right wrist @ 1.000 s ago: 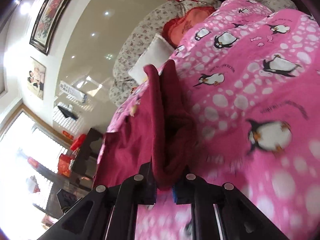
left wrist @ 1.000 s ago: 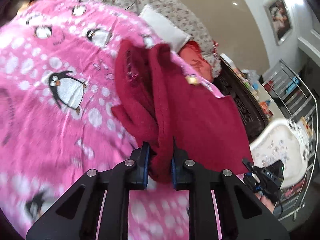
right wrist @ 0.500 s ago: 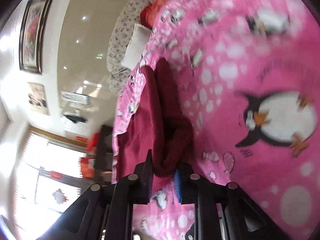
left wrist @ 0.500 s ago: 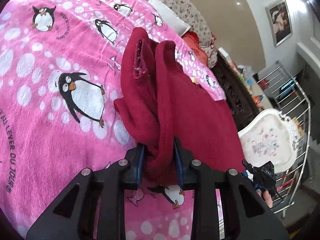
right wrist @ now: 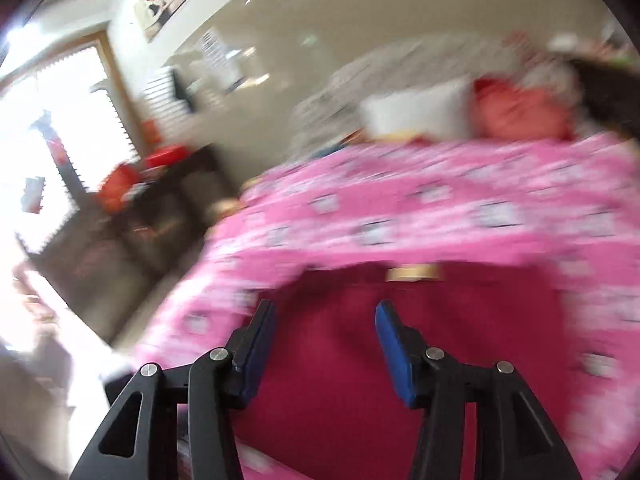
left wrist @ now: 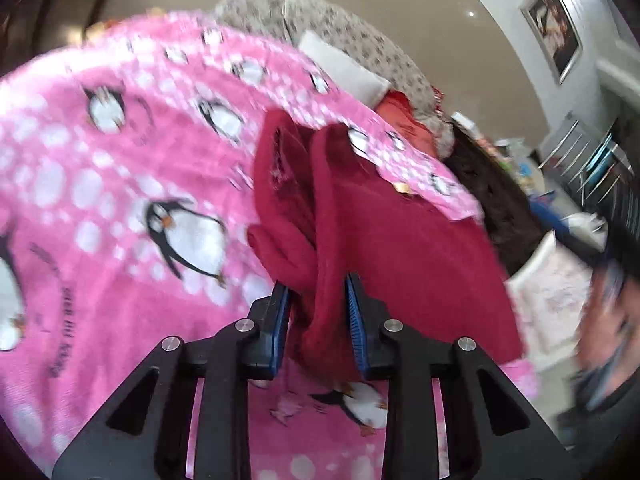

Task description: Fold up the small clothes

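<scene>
Pink penguin blanket (left wrist: 120, 200) covers the bed. Left claw (left wrist: 318, 312) clamps the bunched red garment (left wrist: 400, 248), which spreads toward 2 o'clock. Right claw (right wrist: 324, 344), jaws just opened and empty, hovers above it; one-sided tension may undo the fold.

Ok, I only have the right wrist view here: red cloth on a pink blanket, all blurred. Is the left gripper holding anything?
Observer: Yes. The left gripper is closed on a bunched fold of the red garment; its fingers have just been easing apart a little, with cloth between them.
Operator: Does the garment lie flat?
Observer: Only partly. One side is doubled into a thick roll running away from the fingers; the rest is spread on the blanket.
Operator: What is the blanket's print?
Observer: Penguins and white dots.
</scene>
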Demonstrator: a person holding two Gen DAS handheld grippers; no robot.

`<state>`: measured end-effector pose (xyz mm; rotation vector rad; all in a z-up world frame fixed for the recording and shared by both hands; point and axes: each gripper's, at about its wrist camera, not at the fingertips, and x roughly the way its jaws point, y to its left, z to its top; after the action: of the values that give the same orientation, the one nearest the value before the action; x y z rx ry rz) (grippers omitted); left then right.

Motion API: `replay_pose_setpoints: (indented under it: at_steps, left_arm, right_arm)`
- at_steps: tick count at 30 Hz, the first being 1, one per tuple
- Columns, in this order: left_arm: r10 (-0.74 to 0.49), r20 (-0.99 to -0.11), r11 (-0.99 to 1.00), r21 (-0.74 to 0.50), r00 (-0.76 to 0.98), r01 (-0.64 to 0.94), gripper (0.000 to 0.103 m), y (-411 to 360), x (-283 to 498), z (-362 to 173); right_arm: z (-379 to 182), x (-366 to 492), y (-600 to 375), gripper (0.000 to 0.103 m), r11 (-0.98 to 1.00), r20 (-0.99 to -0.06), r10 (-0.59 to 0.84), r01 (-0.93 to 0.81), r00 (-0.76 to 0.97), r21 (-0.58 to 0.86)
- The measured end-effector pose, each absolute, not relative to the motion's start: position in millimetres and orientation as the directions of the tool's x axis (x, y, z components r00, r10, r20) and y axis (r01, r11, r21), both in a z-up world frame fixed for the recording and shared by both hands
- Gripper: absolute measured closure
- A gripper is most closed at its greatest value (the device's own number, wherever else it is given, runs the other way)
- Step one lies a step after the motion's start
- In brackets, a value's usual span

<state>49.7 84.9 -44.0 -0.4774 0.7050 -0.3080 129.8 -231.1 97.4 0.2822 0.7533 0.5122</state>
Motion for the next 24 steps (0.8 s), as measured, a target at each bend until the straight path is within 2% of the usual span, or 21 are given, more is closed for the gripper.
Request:
replay_pose_setpoints:
  at_steps: [2, 5, 7, 10, 15, 22, 23, 24]
  left_arm:
    - [-0.331, -0.551, 0.911, -0.399, 0.766, 0.107, 0.078, 69.2, 41.2, -42.5]
    - [-0.247, -0.532, 0.957, -0.263, 0.81, 0.119, 0.082, 50.1, 30.6, -40.7]
    - [-0.237, -0.528, 0.965, -0.226, 0.816, 0.134, 0.084, 45.8, 29.4, -41.6]
    - [-0.232, -0.522, 0.971, -0.178, 0.821, 0.161, 0.085, 39.0, 28.4, -41.7]
    - [-0.211, -0.504, 0.975, -0.049, 0.838, 0.216, 0.087, 18.9, 23.0, -36.7]
    - [-0.201, -0.483, 0.973, 0.004, 0.852, 0.231, 0.087, 13.0, 23.0, -36.2]
    - [-0.203, -0.481, 0.972, 0.003, 0.853, 0.234, 0.087, 13.5, 22.2, -36.3]
    - [-0.209, -0.477, 0.971, 0.0, 0.854, 0.238, 0.087, 12.7, 17.8, -34.9]
  right_arm:
    - [80.7, 176.0, -191.4, 0.05, 0.785, -0.618, 0.619, -0.355, 0.484, 0.508]
    - [42.5, 239.5, -149.9, 0.05, 0.781, -0.706, 0.624, -0.252, 0.335, 0.571]
    - [16.1, 266.1, -132.0, 0.05, 0.79, -0.756, 0.613, -0.19, 0.229, 0.583]
    - [-1.0, 278.9, -112.3, 0.048, 0.816, -0.807, 0.572, -0.195, 0.144, 0.544]
    - [2.1, 296.9, -87.6, 0.03, 0.84, -0.843, 0.523, -0.25, 0.131, 0.482]
    - [-7.3, 301.3, -41.3, 0.03, 0.898, -0.955, 0.284, -0.371, 0.084, 0.235]
    - [-10.5, 302.0, -39.0, 0.033, 0.9, -0.963, 0.258, -0.382, 0.074, 0.212]
    - [-11.9, 301.2, -38.9, 0.049, 0.898, -0.965, 0.252, -0.389, 0.07, 0.206]
